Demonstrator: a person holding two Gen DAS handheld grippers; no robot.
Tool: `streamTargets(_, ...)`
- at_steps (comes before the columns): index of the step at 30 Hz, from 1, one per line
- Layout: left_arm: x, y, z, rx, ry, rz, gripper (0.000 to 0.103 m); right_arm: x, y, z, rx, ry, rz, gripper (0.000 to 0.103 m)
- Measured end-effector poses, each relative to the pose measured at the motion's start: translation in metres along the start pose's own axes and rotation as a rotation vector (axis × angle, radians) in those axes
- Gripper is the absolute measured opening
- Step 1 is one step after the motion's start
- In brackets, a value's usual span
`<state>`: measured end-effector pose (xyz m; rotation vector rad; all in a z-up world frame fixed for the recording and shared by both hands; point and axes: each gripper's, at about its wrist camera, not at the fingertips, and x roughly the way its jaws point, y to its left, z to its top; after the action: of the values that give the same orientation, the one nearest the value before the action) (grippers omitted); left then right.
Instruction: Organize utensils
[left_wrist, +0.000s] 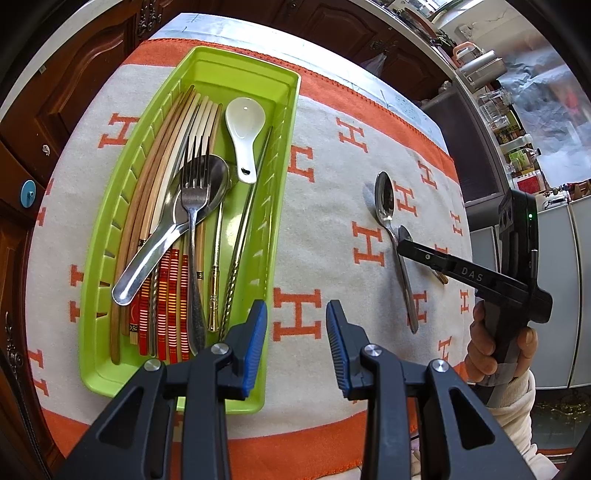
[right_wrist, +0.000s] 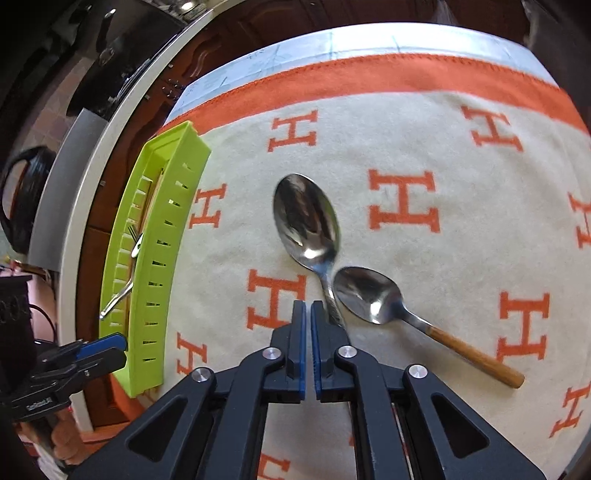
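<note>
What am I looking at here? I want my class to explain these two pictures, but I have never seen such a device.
There is no robot here. A person holds a black two-finger gripper with blue pads in each hand, and each gripper carries a wide-angle camera looking along its fingers. One picture comes from the left gripper, the other from the right gripper. The table is covered by a cream cloth with orange H letters. On it sits a long lime-green plastic tray holding wooden chopsticks, a steel fork, a large steel spoon and a white ceramic spoon. Two spoons lie loose on the cloth: an all-steel spoon and a wooden-handled steel spoon. Neither gripper holds anything. The left one is open, and the right one is barely parted, beside the all-steel spoon's handle.
</note>
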<state>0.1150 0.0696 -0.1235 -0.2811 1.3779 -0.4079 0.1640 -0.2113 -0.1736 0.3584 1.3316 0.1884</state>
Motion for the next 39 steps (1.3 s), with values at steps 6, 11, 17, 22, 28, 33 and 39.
streamTargets(6,0.001,0.002,0.0,-0.006,0.01,0.005,0.03,0.0,-0.036,0.0,0.074,0.024,0.075,0.025)
streamTargets(11,0.005,-0.001,0.0,-0.001,0.017,0.012,0.034,0.007,-0.036,0.004,0.017,0.046,0.116,0.025)
streamTargets(17,0.006,-0.005,0.001,0.005,0.018,0.018,0.037,0.017,-0.013,0.012,-0.134,0.105,0.1,0.025)
streamTargets(22,0.007,-0.005,0.001,0.003,0.016,0.017,0.038,0.021,0.002,0.017,-0.225,0.127,0.063,0.025)
streamTargets(28,0.003,-0.003,-0.002,-0.003,0.012,-0.003,0.038,0.029,0.032,0.013,-0.348,0.108,-0.149,0.008)
streamTargets(33,-0.005,0.002,-0.003,-0.002,-0.003,-0.007,0.038,0.033,0.058,-0.001,-0.41,0.037,-0.321,0.008)
streamTargets(39,-0.011,0.01,-0.001,-0.014,-0.017,-0.017,0.038,0.028,0.058,-0.009,-0.37,0.005,-0.336,0.008)
